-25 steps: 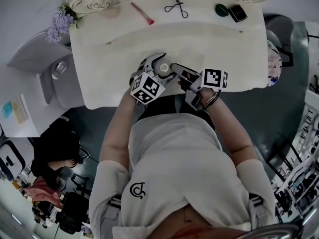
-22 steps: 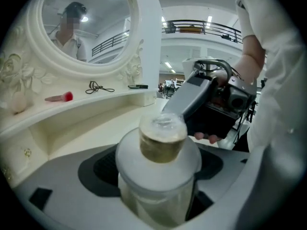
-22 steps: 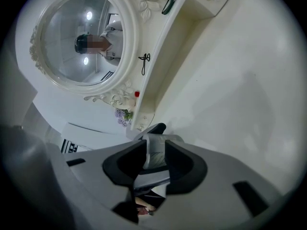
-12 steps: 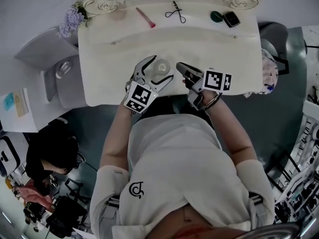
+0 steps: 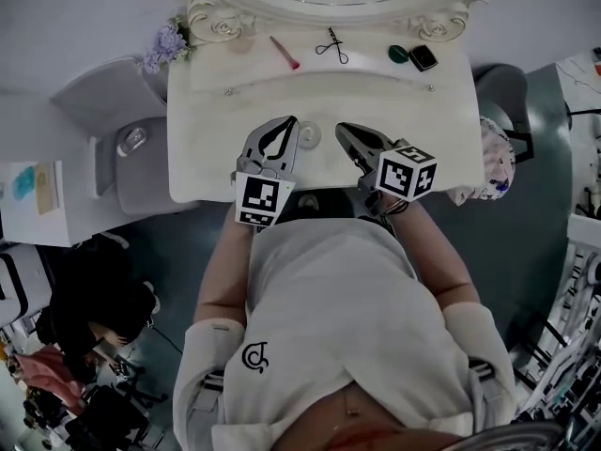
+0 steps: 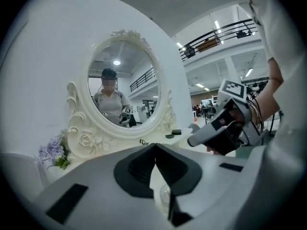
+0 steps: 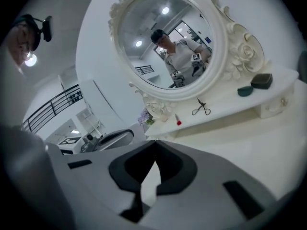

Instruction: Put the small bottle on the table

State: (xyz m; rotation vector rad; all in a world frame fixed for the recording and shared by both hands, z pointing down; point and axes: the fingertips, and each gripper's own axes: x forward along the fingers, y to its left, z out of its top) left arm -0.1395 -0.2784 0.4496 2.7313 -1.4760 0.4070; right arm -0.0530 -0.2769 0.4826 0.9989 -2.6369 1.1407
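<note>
Looks like the very last bit of the job: leaving the small bottle (image 5: 307,136) on the table (image 5: 211,163). Seems done already, with the bottle standing on the white top between the two grippers, just beside the tip of the left gripper (image 5: 288,121) and a little apart from the right gripper (image 5: 340,128). On the left, jaws pressed tight together with nothing pinched, and only a peek of the clear bottle past the slit under the tips in the left gripper view. Same on the right: clenched shut, holding nothing, with just bare table ahead. Next, probably calls for lifting both grippers up and back, nice and slow, without bumping the bottle. Needs the most care on the left, being so close. Might tip over from a small knock, looking so little and light. Now for counting. One small bottle. Two grippers. One table. One round mirror (image 6: 122,87) with a curly white frame. One pink brush (image 5: 285,53) on the back shelf. One lash curler (image 5: 331,45) with loop handles next to it. One green round thing (image 5: 398,54), too small to name. One dark little box (image 5: 423,58) touching or nearly touching that green thing. One bunch of purple flowers (image 5: 166,41) at the left corner.
</note>
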